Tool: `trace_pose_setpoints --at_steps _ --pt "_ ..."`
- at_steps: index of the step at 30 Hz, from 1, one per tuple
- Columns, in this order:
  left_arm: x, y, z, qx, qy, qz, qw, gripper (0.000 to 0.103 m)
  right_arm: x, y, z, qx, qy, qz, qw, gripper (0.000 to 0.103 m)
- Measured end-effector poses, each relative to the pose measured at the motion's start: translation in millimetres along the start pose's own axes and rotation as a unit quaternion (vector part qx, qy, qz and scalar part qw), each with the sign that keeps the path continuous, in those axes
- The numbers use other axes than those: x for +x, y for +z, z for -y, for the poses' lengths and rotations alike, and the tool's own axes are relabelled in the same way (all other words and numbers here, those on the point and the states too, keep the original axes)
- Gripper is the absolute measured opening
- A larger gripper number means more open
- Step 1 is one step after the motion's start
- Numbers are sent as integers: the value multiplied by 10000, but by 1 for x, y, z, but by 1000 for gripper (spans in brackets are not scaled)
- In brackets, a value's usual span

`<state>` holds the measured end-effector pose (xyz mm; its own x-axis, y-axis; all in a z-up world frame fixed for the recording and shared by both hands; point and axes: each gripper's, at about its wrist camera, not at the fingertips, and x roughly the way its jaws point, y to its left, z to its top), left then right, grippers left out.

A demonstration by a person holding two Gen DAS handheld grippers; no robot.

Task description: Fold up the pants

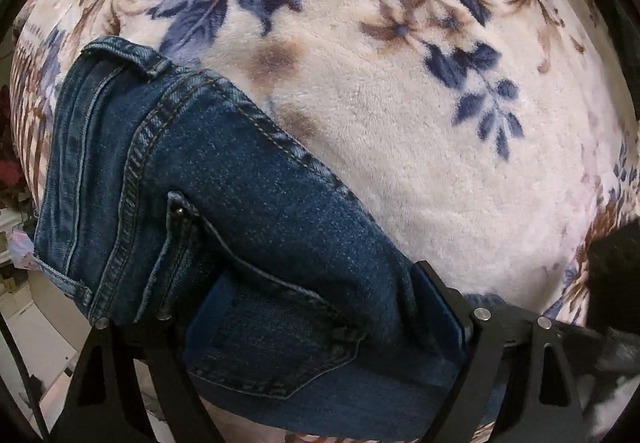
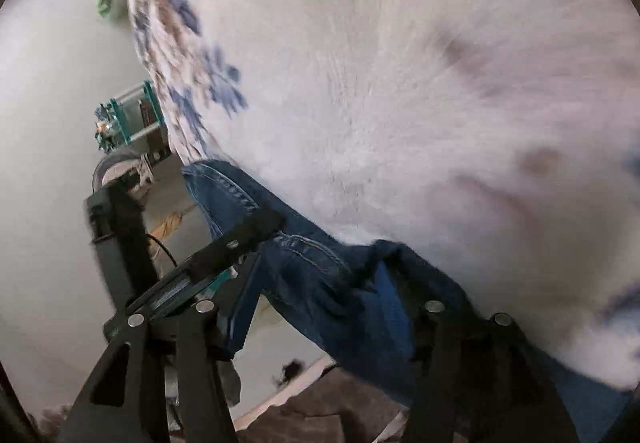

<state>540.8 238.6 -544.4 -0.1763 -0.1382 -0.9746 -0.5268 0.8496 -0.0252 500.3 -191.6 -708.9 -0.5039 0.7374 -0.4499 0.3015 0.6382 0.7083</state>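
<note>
Dark blue jeans lie on a cream fleece blanket with blue and brown flowers. In the left wrist view the waistband and a back pocket fill the lower left. My left gripper has its two fingers either side of the folded denim and is shut on it. In the right wrist view, which is motion-blurred, the jeans run between the fingers of my right gripper, which is shut on the denim. The other gripper shows at the left, also on the jeans.
The blanket spreads up and right in both views. Its edge drops off at the left of the right wrist view, with pale floor, a green-framed object and brown fabric below.
</note>
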Motion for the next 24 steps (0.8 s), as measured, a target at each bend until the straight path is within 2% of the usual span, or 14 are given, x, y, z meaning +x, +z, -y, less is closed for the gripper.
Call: trace_pose_setpoints --at_steps 3,7,8,11,12,16,18,21,23,24 --pt "-20 -13 -6 57 -172 83 9998 88 5 4 1 81 158 -163 9997 61" --pt "-48 -26 -21 419 87 508 9978 88 -20 -10 -4 -192 604 -269 9976 60" --pt "-49 -27 -25 466 177 557 9972 88 -15 -12 -7 -243 540 -310 9978 60" --pt "-42 -29 -47 375 364 508 9973 88 -4 -18 -14 -610 -657 -439 9950 60" --pt "-35 -29 -52 270 350 425 9981 88 11 -13 -20 -608 -783 -484 9939 60" --pt "-23 -30 -65 109 344 395 9986 88 28 0 -33 -652 -453 -430 9959 63" --pt "-16 -30 -60 165 401 439 9981 88 40 11 -37 -594 -526 -381 9961 72" --pt "-7 -36 -59 255 527 449 9973 88 54 18 -30 -372 -545 -367 9971 73" --pt "0 -37 -63 238 553 431 9973 88 41 11 -28 -294 -358 -160 9988 52" --pt "2 -37 -64 238 541 431 9973 88 27 10 -22 -227 -314 7 9993 31"
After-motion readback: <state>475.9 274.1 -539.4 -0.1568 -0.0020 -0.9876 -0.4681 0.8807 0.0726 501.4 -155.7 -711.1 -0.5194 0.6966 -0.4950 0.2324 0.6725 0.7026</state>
